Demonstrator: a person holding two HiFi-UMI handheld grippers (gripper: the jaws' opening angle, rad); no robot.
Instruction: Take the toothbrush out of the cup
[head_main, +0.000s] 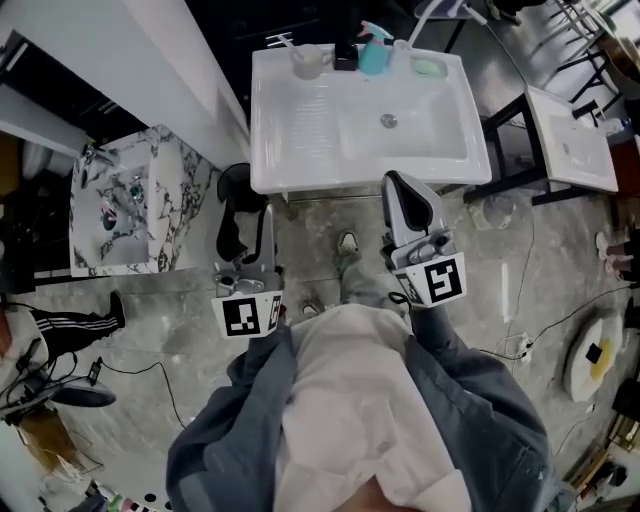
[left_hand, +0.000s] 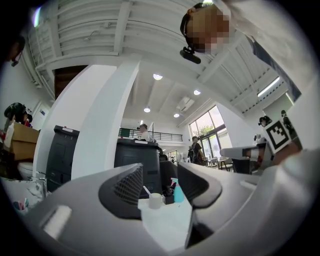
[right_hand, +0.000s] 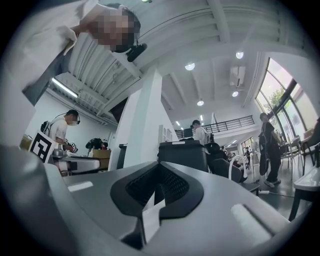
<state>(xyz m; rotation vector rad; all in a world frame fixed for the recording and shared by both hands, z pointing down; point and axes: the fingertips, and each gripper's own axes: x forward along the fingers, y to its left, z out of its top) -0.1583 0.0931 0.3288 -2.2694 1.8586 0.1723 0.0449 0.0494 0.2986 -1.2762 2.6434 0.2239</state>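
A white cup (head_main: 308, 62) with a white toothbrush (head_main: 284, 41) standing in it sits at the back left of the white sink unit (head_main: 300, 150). Both grippers hang in front of the sink's near edge, well short of the cup. My left gripper (head_main: 245, 225) is open; in the left gripper view the cup (left_hand: 155, 200) and toothbrush (left_hand: 146, 190) show far off between its jaws (left_hand: 160, 182). My right gripper (head_main: 405, 195) has its jaws together with nothing in them; its own view (right_hand: 159, 192) shows only a thin white sliver between them.
Beside the cup stand a black item (head_main: 346, 55), a teal spray bottle (head_main: 373, 50) and a green dish (head_main: 428, 67). A marble basin counter (head_main: 165, 225) is at the left, a white side table (head_main: 570, 140) at the right. Cables (head_main: 520, 340) trail on the floor.
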